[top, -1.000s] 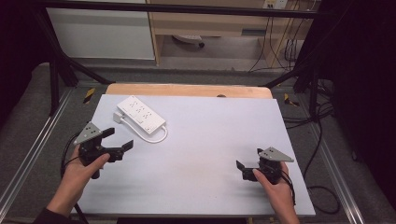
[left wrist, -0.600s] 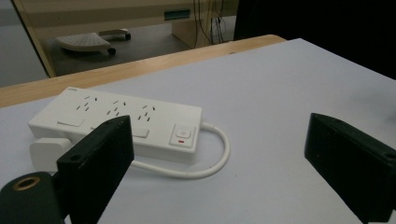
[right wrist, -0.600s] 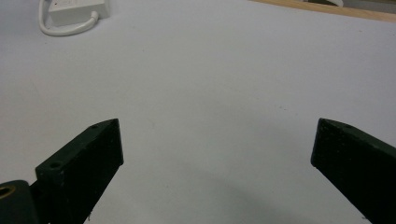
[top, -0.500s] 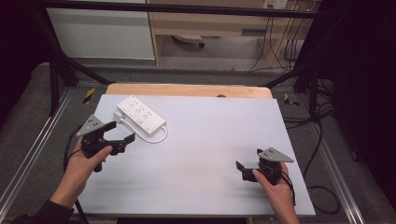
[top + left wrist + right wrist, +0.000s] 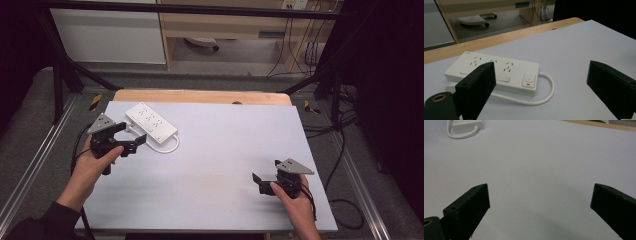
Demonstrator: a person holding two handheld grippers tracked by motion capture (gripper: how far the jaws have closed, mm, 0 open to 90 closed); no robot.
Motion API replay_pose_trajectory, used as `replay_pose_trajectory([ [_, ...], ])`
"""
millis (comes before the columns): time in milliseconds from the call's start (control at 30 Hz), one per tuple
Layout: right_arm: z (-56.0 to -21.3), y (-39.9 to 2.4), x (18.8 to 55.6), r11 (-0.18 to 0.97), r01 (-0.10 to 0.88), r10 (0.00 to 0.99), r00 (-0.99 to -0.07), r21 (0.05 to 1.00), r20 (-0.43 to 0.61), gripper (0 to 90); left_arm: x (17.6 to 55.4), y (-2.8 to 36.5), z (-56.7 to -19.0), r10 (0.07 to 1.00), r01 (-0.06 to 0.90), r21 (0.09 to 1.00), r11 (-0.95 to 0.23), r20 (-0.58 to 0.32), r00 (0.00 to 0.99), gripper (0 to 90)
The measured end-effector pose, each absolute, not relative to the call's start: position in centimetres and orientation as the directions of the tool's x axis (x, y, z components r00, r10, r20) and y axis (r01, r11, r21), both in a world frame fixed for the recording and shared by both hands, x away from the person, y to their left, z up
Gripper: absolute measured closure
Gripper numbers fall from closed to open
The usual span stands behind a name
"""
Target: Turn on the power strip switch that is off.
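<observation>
A white power strip lies flat at the far left of the pale table, its white cord looping out at the near end. In the left gripper view the power strip shows several sockets and a switch with a red mark, close ahead. My left gripper is open, held just above the table right beside the strip's near side, with nothing between its jaws. My right gripper is open near the table's front right, over bare surface.
A strip of bare wood runs along the table's far edge. Black frame legs and metal rails flank the table. Cables trail on the floor at the right. A wooden cabinet stands behind.
My left gripper has moved forward and slightly right, closing in on the power strip. The right gripper has stayed where it was.
</observation>
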State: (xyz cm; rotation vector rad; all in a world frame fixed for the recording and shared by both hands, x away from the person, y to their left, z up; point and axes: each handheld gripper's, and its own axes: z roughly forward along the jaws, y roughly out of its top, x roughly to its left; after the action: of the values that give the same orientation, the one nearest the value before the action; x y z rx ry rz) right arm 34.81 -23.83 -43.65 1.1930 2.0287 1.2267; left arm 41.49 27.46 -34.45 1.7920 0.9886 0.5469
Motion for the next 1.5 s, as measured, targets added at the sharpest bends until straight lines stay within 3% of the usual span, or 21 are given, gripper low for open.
replay_pose_trajectory([
  [1500,-43.7,-23.6,34.8,0.209,0.443,0.857,-0.512,0.872,0.055,2.7,47.6,28.2,-35.8,0.876,0.372,0.921,-0.118,-0.08,0.476,8.6],
])
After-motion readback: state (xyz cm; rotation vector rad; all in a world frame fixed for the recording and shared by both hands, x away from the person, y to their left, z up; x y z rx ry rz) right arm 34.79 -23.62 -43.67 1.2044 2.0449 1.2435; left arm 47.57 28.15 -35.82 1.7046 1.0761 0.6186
